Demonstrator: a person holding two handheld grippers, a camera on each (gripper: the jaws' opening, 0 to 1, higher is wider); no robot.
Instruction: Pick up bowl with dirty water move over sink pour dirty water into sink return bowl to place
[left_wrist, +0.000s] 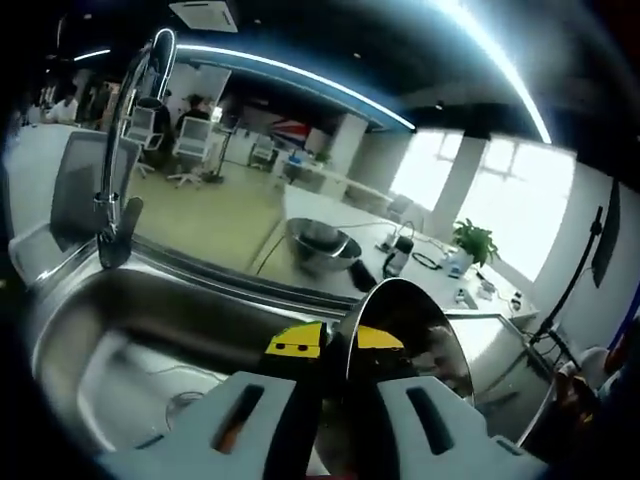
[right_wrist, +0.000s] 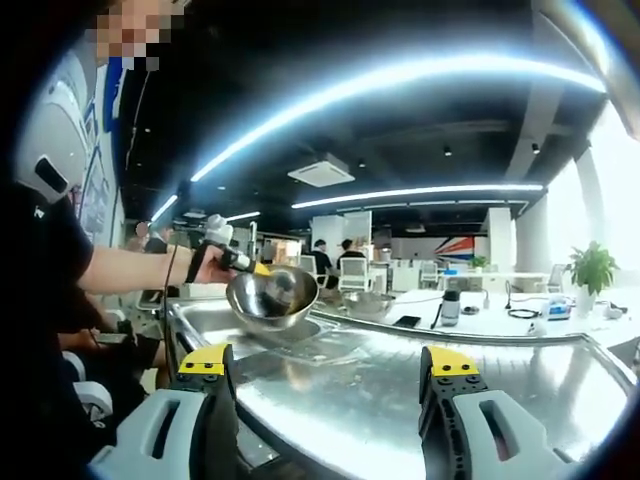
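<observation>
Steel bowl (left_wrist: 410, 335): your left hand-held gripper (left_wrist: 340, 345) is clamping its rim, holding it tilted above the sink (left_wrist: 150, 320). Your right hand-held gripper (right_wrist: 325, 375) is hanging agape over the surface (right_wrist: 480, 350).

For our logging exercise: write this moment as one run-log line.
phase: bowl over sink | left gripper: shut on bowl rim, held above sink | right gripper: open, empty, over counter | second bowl: on counter

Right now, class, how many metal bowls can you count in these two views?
2. One bowl is held tilted over the sink by the left gripper; a second bowl sits on the counter beyond the sink. Others may be hidden.
</observation>
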